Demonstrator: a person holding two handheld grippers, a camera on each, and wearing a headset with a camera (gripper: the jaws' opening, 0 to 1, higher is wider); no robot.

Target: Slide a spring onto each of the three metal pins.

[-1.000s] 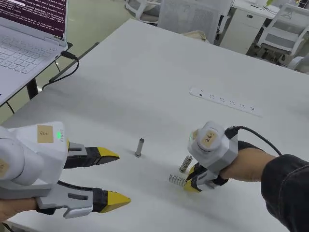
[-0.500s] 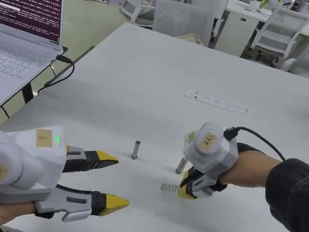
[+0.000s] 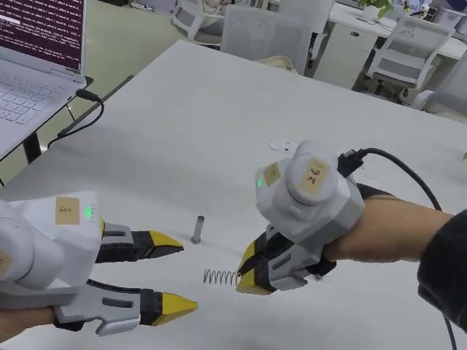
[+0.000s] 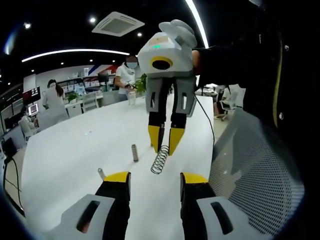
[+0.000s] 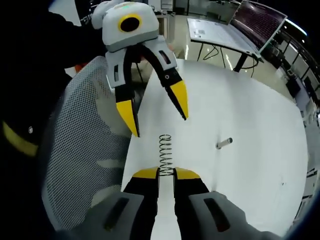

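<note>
Gripping spring (image 3: 220,277), R claw (image 3: 245,276) covers its near end.

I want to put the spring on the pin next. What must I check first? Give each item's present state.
1. Hold of the right gripper on the coiled steel wire spring: ok, at one end.
2. Spring's free end clear: ok.
3. Stance of the short grey metal pin on the white table: ok, upright.
4. Spring over the pin's top: not ok, off to one side.
5. State of the left gripper: ok, open, empty.
</note>
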